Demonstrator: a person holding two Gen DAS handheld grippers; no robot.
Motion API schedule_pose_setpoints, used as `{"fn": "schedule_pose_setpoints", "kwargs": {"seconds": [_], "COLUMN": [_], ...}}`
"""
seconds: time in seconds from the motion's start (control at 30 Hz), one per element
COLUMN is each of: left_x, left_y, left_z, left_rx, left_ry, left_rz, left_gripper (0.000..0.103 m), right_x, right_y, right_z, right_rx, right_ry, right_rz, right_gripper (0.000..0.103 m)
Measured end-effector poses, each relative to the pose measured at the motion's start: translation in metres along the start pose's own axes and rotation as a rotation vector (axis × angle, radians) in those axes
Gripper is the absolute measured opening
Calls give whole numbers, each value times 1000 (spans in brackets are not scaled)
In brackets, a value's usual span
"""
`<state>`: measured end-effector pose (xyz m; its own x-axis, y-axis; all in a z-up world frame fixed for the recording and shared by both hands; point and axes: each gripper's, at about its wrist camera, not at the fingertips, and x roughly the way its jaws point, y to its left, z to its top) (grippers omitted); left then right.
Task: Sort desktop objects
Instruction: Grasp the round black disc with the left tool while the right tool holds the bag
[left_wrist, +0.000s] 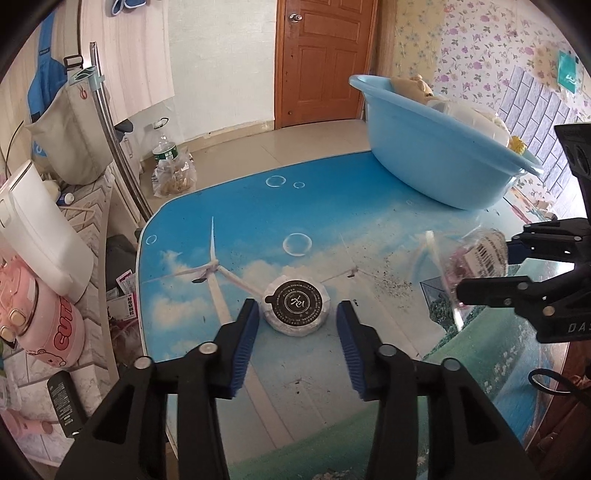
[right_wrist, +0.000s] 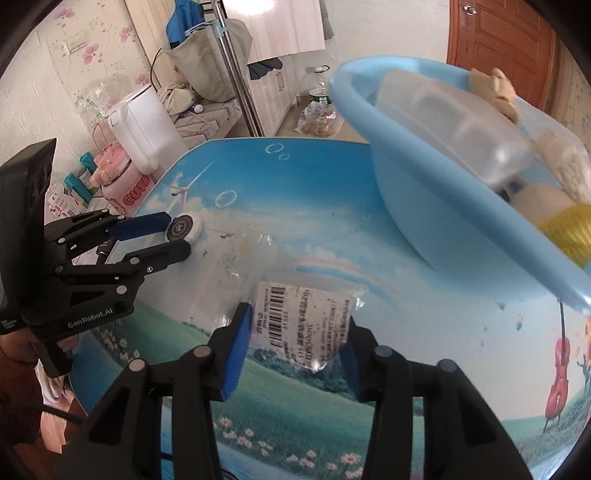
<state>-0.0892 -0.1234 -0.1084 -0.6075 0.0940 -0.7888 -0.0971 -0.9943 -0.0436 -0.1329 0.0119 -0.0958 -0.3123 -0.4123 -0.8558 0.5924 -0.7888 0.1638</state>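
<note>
A small room with floral wallpaper and a brown wooden door (left_wrist: 319, 62) holds a table (left_wrist: 236, 206) whose top is printed with blue sky, bubbles, wind turbines and a green meadow.

On that top, near its middle, lies a round white-wrapped puck with a black circular label (left_wrist: 294, 307). The left gripper (left_wrist: 295, 343) points down at it, its blue pads (left_wrist: 246, 343) standing to either side of the puck's near edge with a clear gap on both sides, so the jaws are part open and grip nothing. From the right wrist view the same puck (right_wrist: 184, 229) sits right at the tips of the left gripper (right_wrist: 177, 236), and whether they touch it cannot be told from there.

To the right, the right gripper (right_wrist: 295, 350) has its jaws closed in on a clear plastic packet with a white barcode sticker (right_wrist: 306, 321), the packet's lower end pinched between the pads and its upper end sticking out ahead. In the left wrist view this packet (left_wrist: 476, 258) is raised off the tabletop, with pink contents showing through.

Behind, at the far right of the table, stands a light blue plastic basin (left_wrist: 436, 155) filled with a clear plastic box (right_wrist: 454, 125), a tan plush toy (right_wrist: 495, 90) and something yellow (right_wrist: 569, 232). Dark crumbs (left_wrist: 391, 280) lie scattered on the tabletop between puck and packet.

Beyond the table's left edge stand a white appliance (left_wrist: 40, 236) and a pink pot (left_wrist: 44, 321); a water bottle (left_wrist: 164, 144) is on the floor.
</note>
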Motion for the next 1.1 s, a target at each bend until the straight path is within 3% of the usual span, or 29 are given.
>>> {"fn": "schedule_pose_setpoints", "kwargs": {"seconds": [0.17, 0.33, 0.4, 0.43, 0.47, 1.1], "left_x": [5, 9, 8, 6, 5, -19], "left_y": [-8, -9, -9, -9, -7, -40], "left_z": [3, 6, 6, 6, 6, -5], "left_rx": [30, 20, 15, 10, 4, 23], "left_ry": [13, 16, 12, 5, 0, -13], "left_rz": [12, 18, 20, 23, 31, -2], "left_gripper": [65, 68, 60, 43, 37, 37], "right_x": [-9, -16, -17, -18, -18, -43], "right_y": [-17, -30, -34, -34, -35, -64], "right_z": [-10, -15, -17, -17, -18, -40], "right_rx": [46, 77, 87, 89, 89, 128], "right_ry": [-6, -12, -14, -15, -17, -50], "right_rz": [-17, -36, -38, -40, -41, -77], "right_gripper": [42, 42, 42, 42, 42, 42]}}
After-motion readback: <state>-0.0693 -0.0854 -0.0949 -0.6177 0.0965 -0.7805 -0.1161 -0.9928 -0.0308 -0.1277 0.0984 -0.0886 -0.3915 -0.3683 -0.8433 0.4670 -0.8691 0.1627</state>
